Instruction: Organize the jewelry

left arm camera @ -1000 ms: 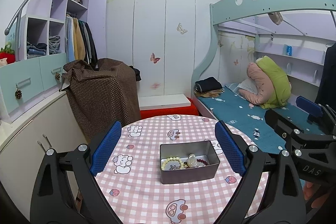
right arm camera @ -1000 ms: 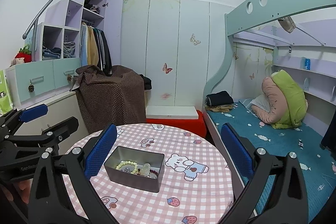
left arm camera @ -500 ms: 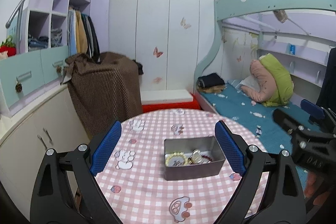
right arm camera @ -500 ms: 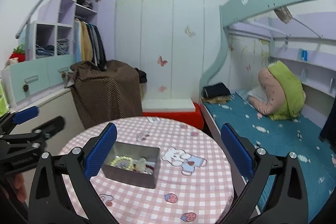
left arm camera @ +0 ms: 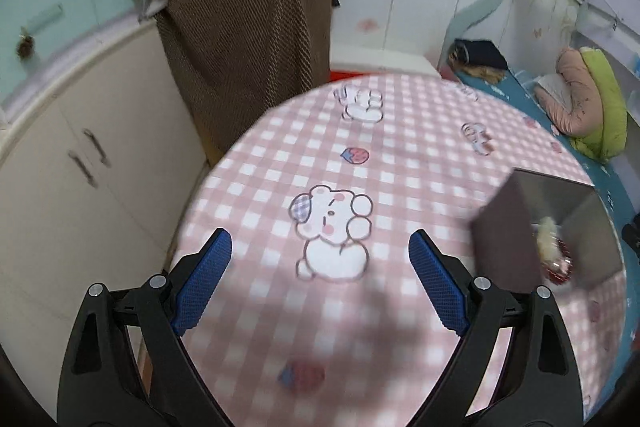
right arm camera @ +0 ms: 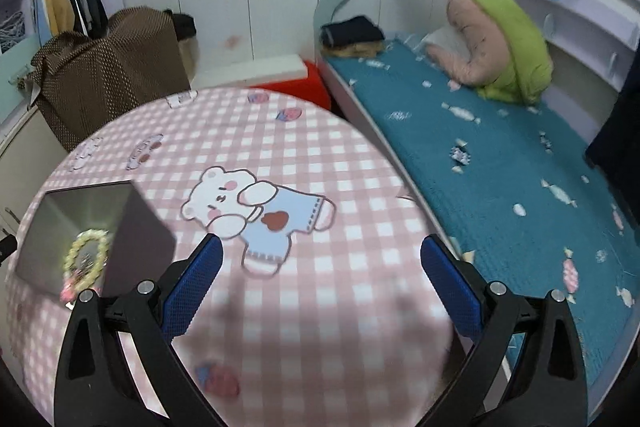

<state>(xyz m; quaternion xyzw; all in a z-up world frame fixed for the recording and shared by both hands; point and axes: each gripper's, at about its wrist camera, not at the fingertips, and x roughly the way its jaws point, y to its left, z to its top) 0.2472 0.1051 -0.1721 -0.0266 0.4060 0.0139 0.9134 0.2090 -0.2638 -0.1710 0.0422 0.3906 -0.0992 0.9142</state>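
Observation:
A grey metal box (left arm camera: 508,227) sits on the round table with the pink checked cloth (left arm camera: 400,147). It holds jewelry: a pale bead bracelet (right arm camera: 86,255), a red bead piece (left arm camera: 560,271) and other small items. In the left wrist view the box is at the right, beyond my open, empty left gripper (left arm camera: 320,279). In the right wrist view the box (right arm camera: 136,227) is at the left of my open, empty right gripper (right arm camera: 320,279). Both grippers hover over the cloth, tilted down.
A chair draped in brown dotted fabric (left arm camera: 244,39) stands behind the table. White cabinets (left arm camera: 80,155) are at the left. A bed with a teal cover (right arm camera: 480,163) and a pink-green cushion (right arm camera: 500,39) runs along the right.
Both grippers have tilted down and moved closer to the table. The box has shifted to the right edge in the left view and to the left in the right view. Jaws stay open.

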